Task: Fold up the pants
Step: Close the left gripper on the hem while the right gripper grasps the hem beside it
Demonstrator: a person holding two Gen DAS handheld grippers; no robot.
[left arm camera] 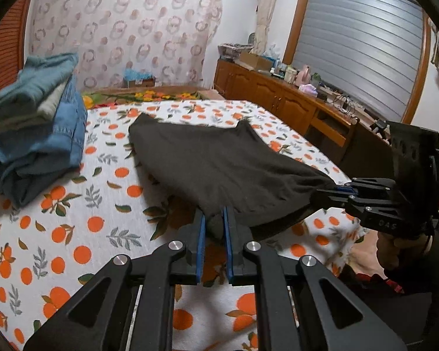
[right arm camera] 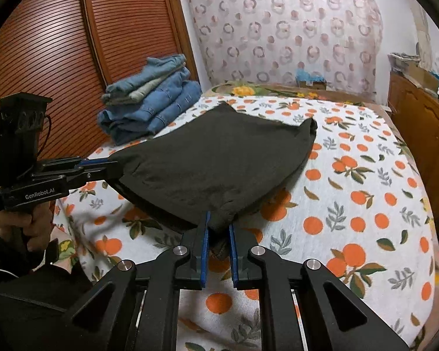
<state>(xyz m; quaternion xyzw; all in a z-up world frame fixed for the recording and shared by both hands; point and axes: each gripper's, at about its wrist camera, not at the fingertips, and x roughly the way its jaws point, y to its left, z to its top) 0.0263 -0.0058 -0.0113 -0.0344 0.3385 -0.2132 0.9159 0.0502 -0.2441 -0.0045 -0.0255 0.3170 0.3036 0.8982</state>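
Near the front edge of the orange-print bedspread [right arm camera: 351, 158], the black pants [right arm camera: 219, 161] hang lifted by their near corners, far end lying on the bed. Left gripper [left arm camera: 213, 225] and right gripper [right arm camera: 219, 228] are each clamped on a corner. Folded jeans [right arm camera: 152, 102] are stacked at the bed's far left corner.
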